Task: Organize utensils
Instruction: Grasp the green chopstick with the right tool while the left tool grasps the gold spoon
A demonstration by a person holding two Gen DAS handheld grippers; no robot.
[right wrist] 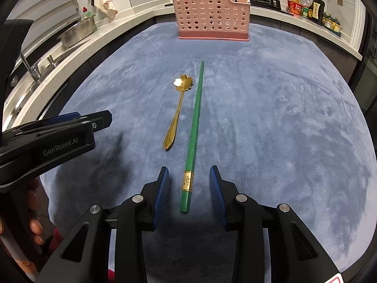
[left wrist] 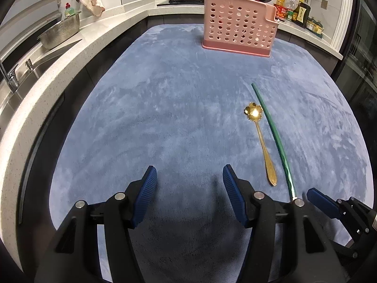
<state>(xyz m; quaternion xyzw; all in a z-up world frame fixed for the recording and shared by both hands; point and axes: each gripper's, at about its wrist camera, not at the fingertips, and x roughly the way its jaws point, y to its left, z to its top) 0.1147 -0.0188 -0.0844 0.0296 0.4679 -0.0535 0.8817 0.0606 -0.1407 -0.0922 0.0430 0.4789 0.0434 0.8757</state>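
- Here the right gripper (right wrist: 189, 189) is straddling the green chopstick's (right wrist: 195, 127) near end, jaws open, gripping nothing; closing off-centre risks rolling it into the spoon (right wrist: 177, 112) lying mid-mat (right wrist: 282, 141).
- The left gripper (left wrist: 189, 189) is hovering open and empty; 1 rack (right wrist: 212, 14) is standing at the mat's far edge.

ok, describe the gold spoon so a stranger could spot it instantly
On the blue cloth, in front of the pink perforated utensil holder, two long utensils lie side by side. The gold spoon is the shorter, left of the green chopstick in the right wrist view, with a flower-shaped bowl.
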